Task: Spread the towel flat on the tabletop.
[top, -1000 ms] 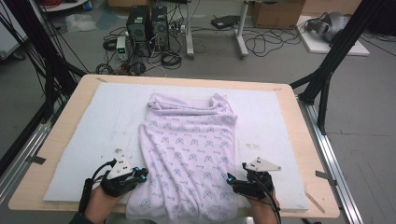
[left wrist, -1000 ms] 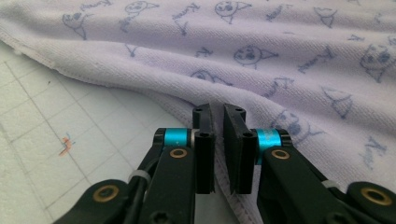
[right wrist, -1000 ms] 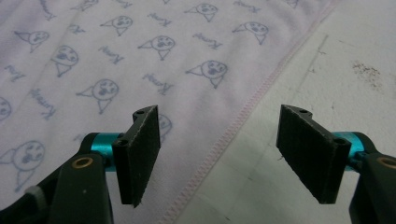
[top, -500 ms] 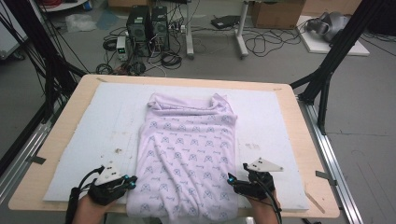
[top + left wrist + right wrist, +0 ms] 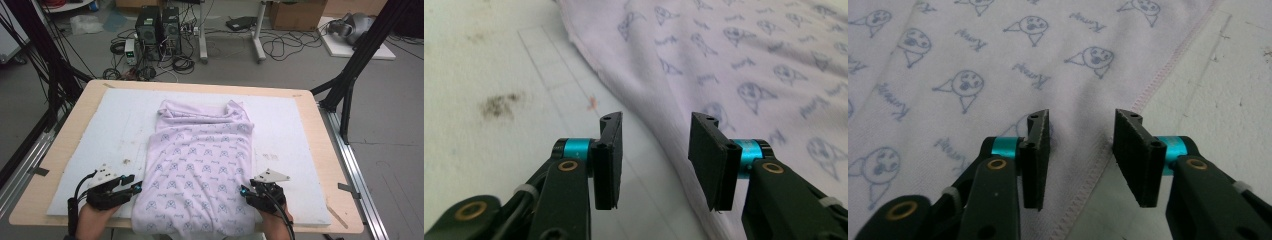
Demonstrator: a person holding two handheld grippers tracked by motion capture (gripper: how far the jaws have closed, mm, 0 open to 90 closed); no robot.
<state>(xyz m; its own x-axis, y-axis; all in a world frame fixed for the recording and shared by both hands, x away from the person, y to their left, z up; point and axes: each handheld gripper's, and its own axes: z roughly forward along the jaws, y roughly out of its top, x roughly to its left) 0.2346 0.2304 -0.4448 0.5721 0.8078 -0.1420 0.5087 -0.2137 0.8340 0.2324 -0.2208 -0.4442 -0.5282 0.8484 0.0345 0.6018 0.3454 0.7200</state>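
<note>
Lilac cloth (image 5: 200, 165) with a blue print lies flat down the middle of the white mat (image 5: 90, 135) on the counter (image 5: 325, 150), its near end hanging off the bottom edge of the frame. The left gripper (image 5: 654, 150), at lower left, has just been opening; its fingers (image 5: 609, 155) stand apart over the cloth's edge, nothing pressed between them. The right gripper (image 5: 1082, 150), at lower right, has just been closing, its fingers (image 5: 1135, 155) straddling the stitched hem (image 5: 1148, 90) but not yet pinching it. The risk, I judge: the right could close on a single layer or miss the hem, while the left has no grip at all, so any lift would drag the cloth askew and wrinkle it.
</note>
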